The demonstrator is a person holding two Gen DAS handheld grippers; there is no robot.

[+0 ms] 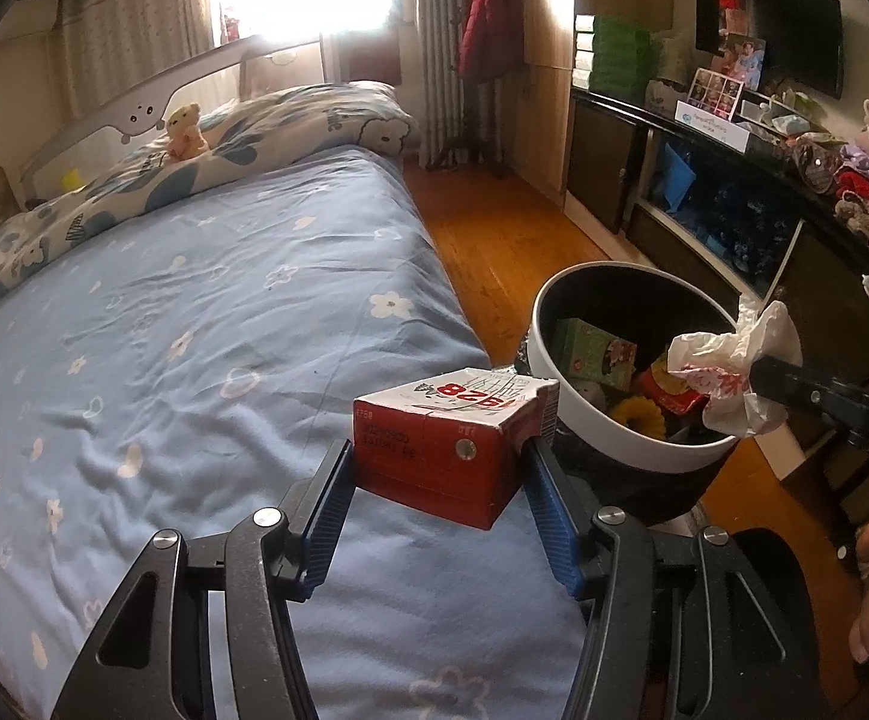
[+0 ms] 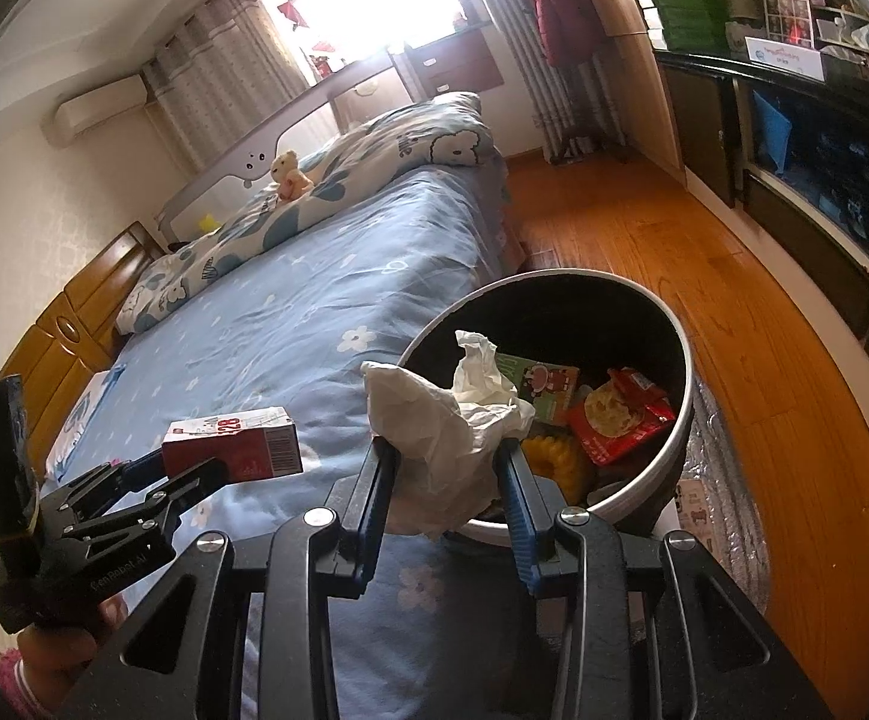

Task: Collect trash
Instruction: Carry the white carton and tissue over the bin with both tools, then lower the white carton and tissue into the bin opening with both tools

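Right gripper (image 2: 449, 474), clamping the crumpled plastic bag (image 2: 434, 420), hangs over the bin (image 1: 554, 354) rim, prob. nearer than the left gripper (image 1: 437, 468), which grips the red carton (image 1: 434, 450) w/ its long axis pointing binward.

Blue floral bed (image 1: 206, 300), folded quilt (image 1: 194, 156), teddy (image 1: 184, 131)

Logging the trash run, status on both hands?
Left tool shut on red carton, over the bed. Right tool shut on crumpled bag, at bin rim. Nothing blocking.
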